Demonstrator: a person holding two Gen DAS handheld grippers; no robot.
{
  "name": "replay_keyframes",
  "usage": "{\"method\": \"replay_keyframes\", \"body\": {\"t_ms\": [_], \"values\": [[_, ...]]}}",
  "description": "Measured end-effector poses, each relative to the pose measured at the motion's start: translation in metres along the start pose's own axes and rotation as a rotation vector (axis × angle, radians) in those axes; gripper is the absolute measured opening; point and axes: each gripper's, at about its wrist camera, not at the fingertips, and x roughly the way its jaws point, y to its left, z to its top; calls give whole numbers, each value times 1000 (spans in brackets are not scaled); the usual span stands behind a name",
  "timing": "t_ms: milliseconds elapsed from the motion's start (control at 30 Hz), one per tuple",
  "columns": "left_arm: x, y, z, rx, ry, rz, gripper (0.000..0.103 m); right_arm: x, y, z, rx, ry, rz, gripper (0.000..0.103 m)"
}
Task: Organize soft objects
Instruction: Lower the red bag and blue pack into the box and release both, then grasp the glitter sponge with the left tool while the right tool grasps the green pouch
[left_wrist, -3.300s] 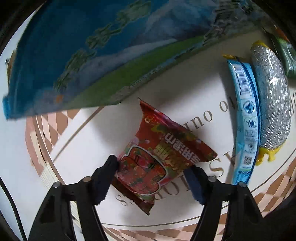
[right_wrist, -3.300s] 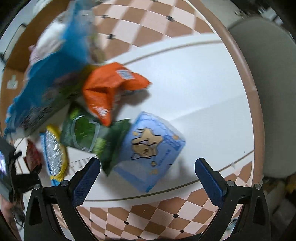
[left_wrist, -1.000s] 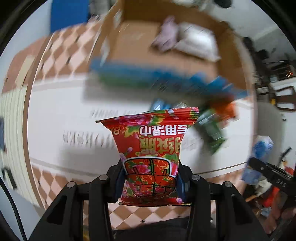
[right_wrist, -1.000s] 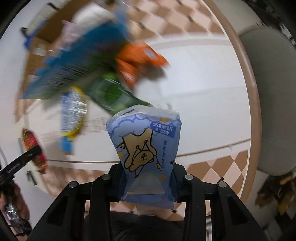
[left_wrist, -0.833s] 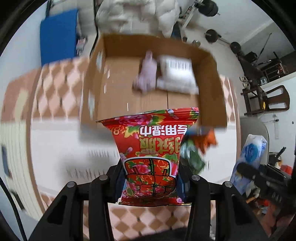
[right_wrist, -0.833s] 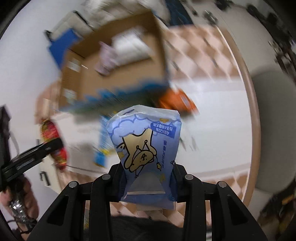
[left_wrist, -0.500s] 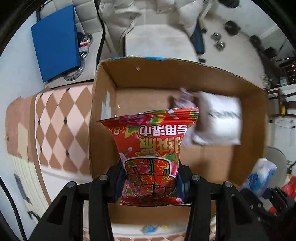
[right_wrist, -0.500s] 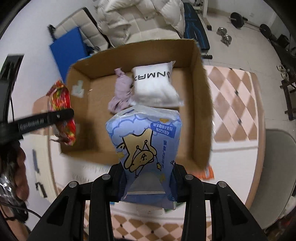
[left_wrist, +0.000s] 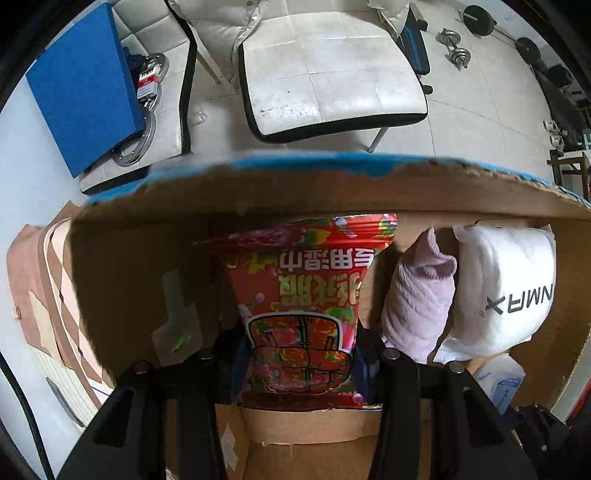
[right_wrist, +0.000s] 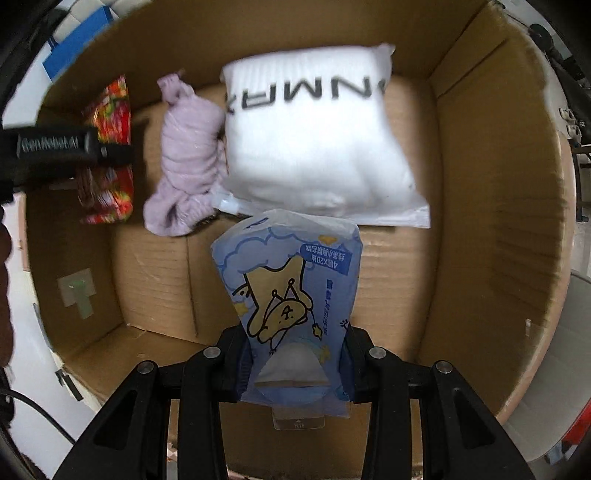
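Observation:
My left gripper is shut on a red floral snack packet and holds it inside the cardboard box, near its left wall. My right gripper is shut on a light blue tissue packet with a cartoon bear, held over the box floor. In the right wrist view the left gripper and the red packet show at the box's left side. A rolled lilac towel and a white bagged pillow lie in the box.
Beyond the box's far wall stand a white cushioned chair and a blue board. Dumbbells lie on the floor behind. The checkered table edge shows at the left.
Both grippers have moved from above the table down into the cardboard box, each still holding its packet. The box now fills both views.

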Motion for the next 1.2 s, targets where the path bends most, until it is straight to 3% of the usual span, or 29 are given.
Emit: {"method": "replay_keyframes", "body": {"t_ms": [133, 200, 267, 300, 367, 500, 700, 867, 1033, 1200], "values": [[0, -3, 2, -6, 5, 6, 45, 9, 1, 2, -4, 20, -13, 44], [-4, -5, 0, -4, 13, -24, 59, 12, 1, 4, 1, 30, -6, 54], [-12, -8, -1, 12, -3, -34, 65, 9, 0, 4, 6, 25, 2, 74], [-17, -11, -3, 26, -16, -27, 76, 7, -1, 4, 9, 19, 1, 77], [-33, -15, -9, 48, -54, -18, 88, -3, -2, 4, 11, 0, -7, 87], [-69, -17, -31, 49, -123, -61, 99, -29, -3, -3, 7, -70, -31, 103], [-116, -22, -87, 50, -237, -90, 99, -76, 0, -26, -33, -221, -83, 103], [-139, -25, -146, 3, -323, -55, 99, -110, -6, -55, -84, -307, -106, 103], [-130, -26, -208, -33, -377, 13, 99, -121, -30, -106, -108, -307, -41, 103], [-84, -47, -253, 7, -314, 28, 96, -98, -64, -148, -95, -273, -28, 103]]}}
